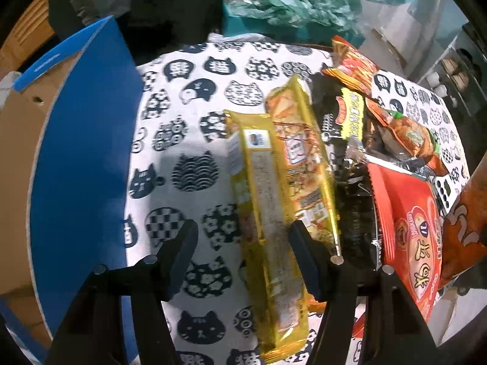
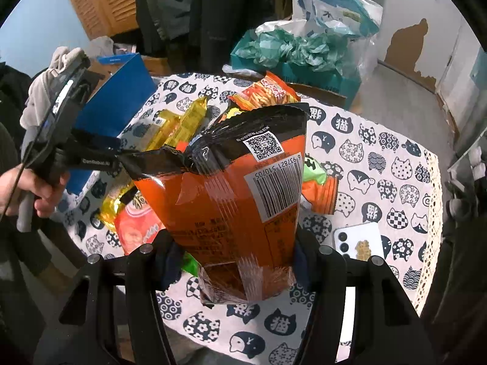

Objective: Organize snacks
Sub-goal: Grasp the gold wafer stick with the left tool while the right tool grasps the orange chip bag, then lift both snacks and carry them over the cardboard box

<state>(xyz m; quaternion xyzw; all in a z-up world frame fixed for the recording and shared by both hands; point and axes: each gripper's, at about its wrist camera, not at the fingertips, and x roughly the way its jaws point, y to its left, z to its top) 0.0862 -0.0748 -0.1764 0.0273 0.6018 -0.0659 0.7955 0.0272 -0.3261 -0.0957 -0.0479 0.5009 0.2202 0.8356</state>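
Observation:
In the left wrist view my left gripper [image 1: 243,243] is open above the cat-print tablecloth [image 1: 188,97]. Two long yellow snack packs [image 1: 274,200] lie between and past its fingers, one under the right finger. A pile of snacks lies to the right: a red bag [image 1: 408,228] and orange bags [image 1: 353,64]. In the right wrist view my right gripper [image 2: 234,249] is shut on an orange and black snack bag [image 2: 240,194], held upright above the table. The left gripper [image 2: 76,152] shows at the left, its tip touching the bag's top corner.
A blue-walled cardboard box [image 1: 82,152] stands at the table's left edge. A teal box with crumpled green plastic [image 2: 298,51] sits behind the table. A white phone [image 2: 359,240] lies on the cloth at right. Coats hang at the back.

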